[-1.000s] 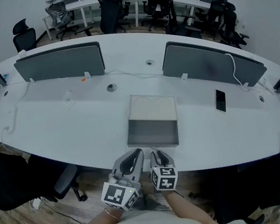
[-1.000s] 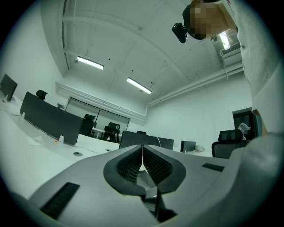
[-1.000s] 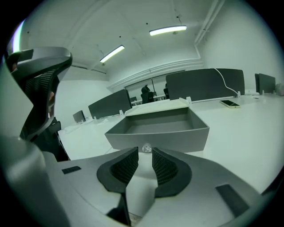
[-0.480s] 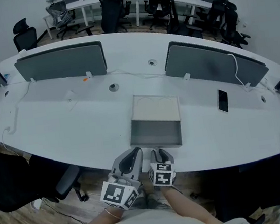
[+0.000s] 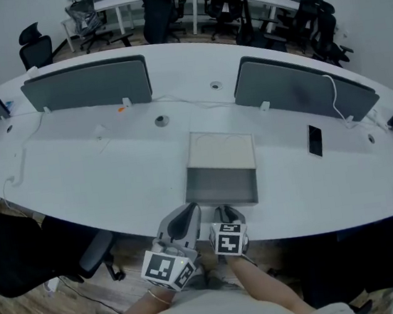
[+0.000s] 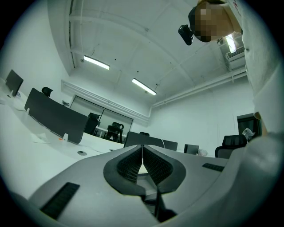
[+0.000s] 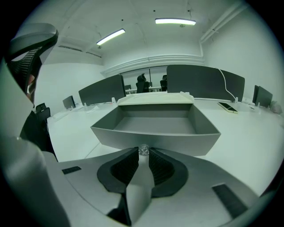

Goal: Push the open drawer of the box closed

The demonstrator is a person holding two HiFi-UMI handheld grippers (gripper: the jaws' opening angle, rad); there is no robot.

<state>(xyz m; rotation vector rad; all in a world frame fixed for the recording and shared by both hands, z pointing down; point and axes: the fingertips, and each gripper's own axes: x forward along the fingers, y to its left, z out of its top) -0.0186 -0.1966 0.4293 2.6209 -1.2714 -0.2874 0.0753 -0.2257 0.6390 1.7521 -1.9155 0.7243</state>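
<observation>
The right gripper has its fingers pressed almost together. The small clear knob on the drawer's front sits right at their tips, though I cannot tell whether they touch it. The left gripper has its fingers pressed together on nothing. It hangs just beside the right one at its 9 o'clock, off the surface's near edge.

The open drawer lies at 12 o'clock from the right gripper, pulled out of the pale box towards the near edge of the white curved surface. Open surface lies at the box's 3 and 9 o'clock. A phone lies well apart at 3 o'clock. Grey dividers stand at 10 and 2 o'clock, with office chairs beyond at 12 o'clock.
</observation>
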